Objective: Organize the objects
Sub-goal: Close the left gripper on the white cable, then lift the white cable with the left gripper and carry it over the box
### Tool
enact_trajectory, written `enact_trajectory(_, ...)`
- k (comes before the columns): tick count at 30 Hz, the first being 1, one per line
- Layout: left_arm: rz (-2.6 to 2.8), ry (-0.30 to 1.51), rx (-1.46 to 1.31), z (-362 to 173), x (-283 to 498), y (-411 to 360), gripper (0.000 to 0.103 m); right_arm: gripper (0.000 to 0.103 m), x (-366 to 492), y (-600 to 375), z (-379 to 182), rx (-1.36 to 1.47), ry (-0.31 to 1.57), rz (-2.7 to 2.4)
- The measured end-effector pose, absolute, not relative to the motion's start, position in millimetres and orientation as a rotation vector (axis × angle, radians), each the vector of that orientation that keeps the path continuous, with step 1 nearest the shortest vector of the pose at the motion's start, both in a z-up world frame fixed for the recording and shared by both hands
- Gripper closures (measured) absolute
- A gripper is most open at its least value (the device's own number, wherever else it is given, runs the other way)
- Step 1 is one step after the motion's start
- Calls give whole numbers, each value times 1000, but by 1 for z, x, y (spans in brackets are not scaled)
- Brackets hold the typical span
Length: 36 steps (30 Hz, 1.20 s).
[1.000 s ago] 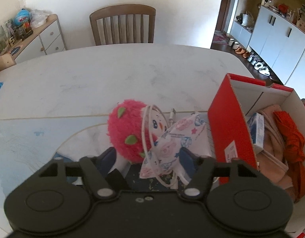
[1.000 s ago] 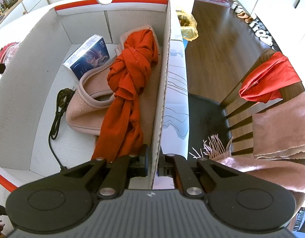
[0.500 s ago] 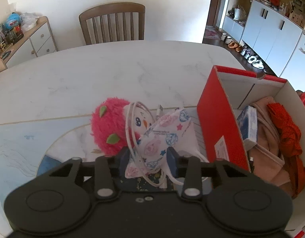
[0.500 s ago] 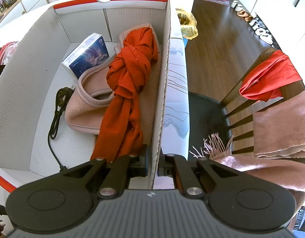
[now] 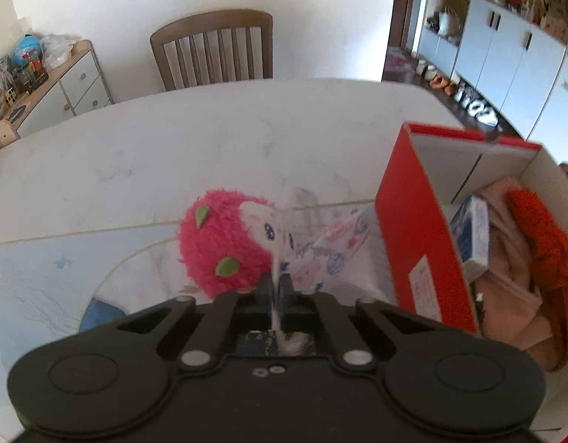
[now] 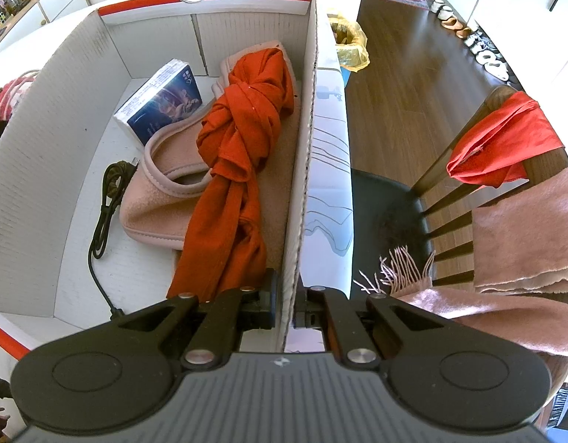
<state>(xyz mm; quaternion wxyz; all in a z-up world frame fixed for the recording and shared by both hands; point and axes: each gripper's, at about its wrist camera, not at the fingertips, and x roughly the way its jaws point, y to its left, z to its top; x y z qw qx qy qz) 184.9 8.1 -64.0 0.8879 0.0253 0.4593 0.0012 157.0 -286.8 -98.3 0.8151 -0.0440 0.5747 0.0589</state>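
A pink plush toy [image 5: 217, 243] with green spots lies on the table beside a patterned face mask [image 5: 324, 254]. My left gripper [image 5: 275, 291] is closing its jaws tight on a thin white cable [image 5: 273, 269] that runs up over the plush's face. The cable's loop is blurred. Just to the right stands the red cardboard box [image 5: 405, 236]. My right gripper [image 6: 289, 295] is shut on the box's right wall [image 6: 302, 147]. Inside the box lie an orange knotted cloth [image 6: 243, 147], a pink slipper [image 6: 154, 199], a small blue box [image 6: 162, 107] and a black cable [image 6: 106, 199].
A wooden chair [image 5: 213, 48] stands at the table's far side and a drawer unit [image 5: 62, 88] at the far left. Right of the box, a chair [image 6: 450, 192] carries a red cloth [image 6: 501, 140] and a pink scarf [image 6: 523, 229]. A yellow-bagged bin [image 6: 350, 44] is on the floor.
The left gripper's jaws closed from wide open around the mask and cable to fully pinched on the white cable. The plush and mask shifted slightly. The right gripper kept still on the box wall.
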Motion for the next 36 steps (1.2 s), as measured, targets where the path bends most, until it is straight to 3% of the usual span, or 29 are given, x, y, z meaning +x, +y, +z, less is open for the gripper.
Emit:
enact_trajectory(18,-155,839,-82,-1,172,12,103,97,158,-290,-99,-86,1224,123)
enact_trajectory(26,-51,827,148,-5,169,3,103,97,158,-290,-99,-88,1223,123)
enact_trajectory(30,-142,884,-101,-7,169,24,103,97,157,-289,-100,-88,1224,125)
enact_trajectory(36,-150,854,-77,4,163,16,103,97,156,-289,-101,-88,1224,124)
